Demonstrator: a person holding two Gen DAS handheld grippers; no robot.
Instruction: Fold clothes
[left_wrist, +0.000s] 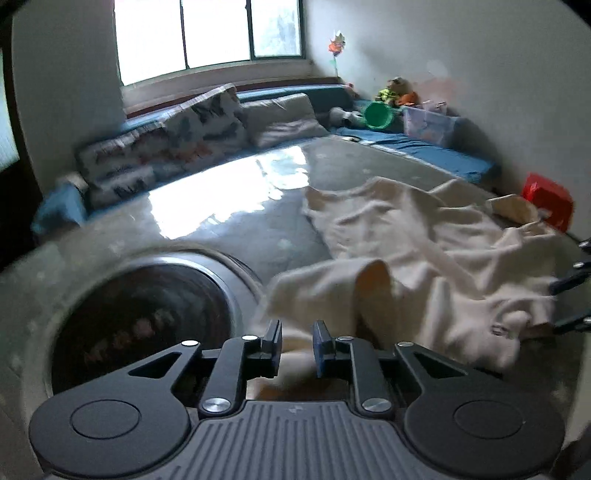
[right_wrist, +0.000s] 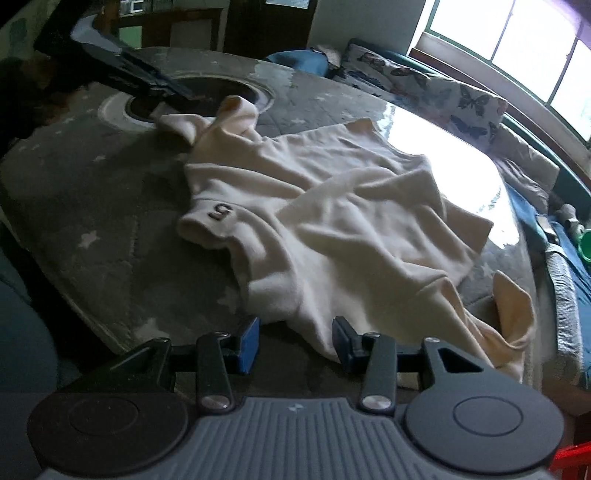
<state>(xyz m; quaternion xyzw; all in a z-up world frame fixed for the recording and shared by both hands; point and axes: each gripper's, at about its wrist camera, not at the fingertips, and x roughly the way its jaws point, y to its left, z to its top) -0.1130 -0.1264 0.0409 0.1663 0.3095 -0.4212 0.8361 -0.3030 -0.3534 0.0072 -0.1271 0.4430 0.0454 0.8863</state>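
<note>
A cream sweatshirt (right_wrist: 332, 221) with a dark "5" on its cuff lies crumpled on the grey table (right_wrist: 110, 206). It also shows in the left wrist view (left_wrist: 424, 258). My left gripper (left_wrist: 297, 345) has its jaws narrowly apart with a cream sleeve end between them; contact is unclear. In the right wrist view the left gripper (right_wrist: 162, 99) is at the sleeve tip at the far left. My right gripper (right_wrist: 295, 343) is open at the table's near edge, right at the sweatshirt's hem, holding nothing. Its fingers (left_wrist: 576, 277) show at the right edge of the left wrist view.
A round dark hole (left_wrist: 144, 325) is set in the table by my left gripper. Patterned cushions (left_wrist: 166, 147) and a blue mat (left_wrist: 424, 147) lie beyond the table, with a green bucket (left_wrist: 378, 114), a clear bin (left_wrist: 428, 125) and a red box (left_wrist: 548, 199).
</note>
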